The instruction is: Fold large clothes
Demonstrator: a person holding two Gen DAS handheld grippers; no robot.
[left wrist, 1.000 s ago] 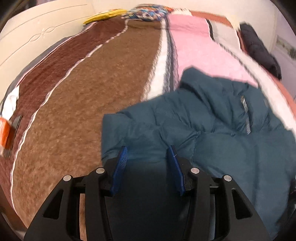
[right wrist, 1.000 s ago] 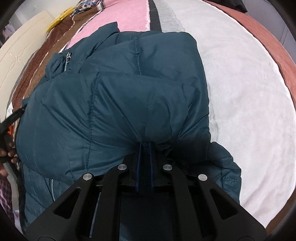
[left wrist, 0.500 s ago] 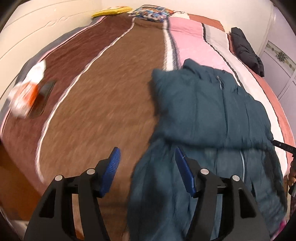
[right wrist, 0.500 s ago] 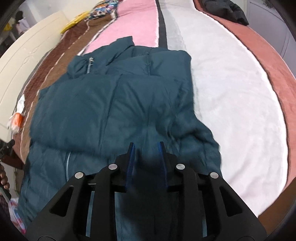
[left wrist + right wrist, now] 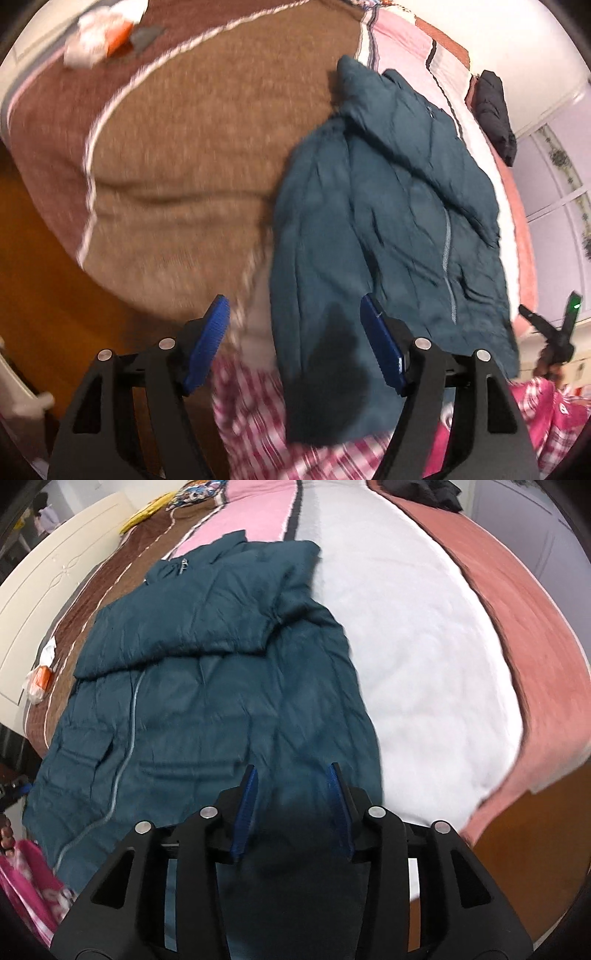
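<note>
A large teal padded jacket [image 5: 207,686] lies on the striped bed, front up, zip closed, with both sleeves folded across its chest. Its hem hangs over the bed's near edge. My right gripper [image 5: 291,771] hovers over the jacket's lower right part; its jaws are opening and nothing is pinched between the blue pads. In the left wrist view the same jacket [image 5: 369,229] runs up the right half of the picture. My left gripper [image 5: 295,306] is above its lower left edge, jaws opening wide, holding nothing.
The bedspread [image 5: 192,147] has brown, pink, white and rust stripes. A white and orange bag [image 5: 99,37] lies near the headboard side, a dark garment [image 5: 495,107] at the far side. A person's pink checked clothing [image 5: 266,410] shows at the bed's near edge. Wooden floor [image 5: 517,849] lies beyond the corner.
The right gripper has let go of the sleeve, which now lies across the chest, and has pulled back toward the hem. The left gripper swung back along the jacket's left side, opening wider.
</note>
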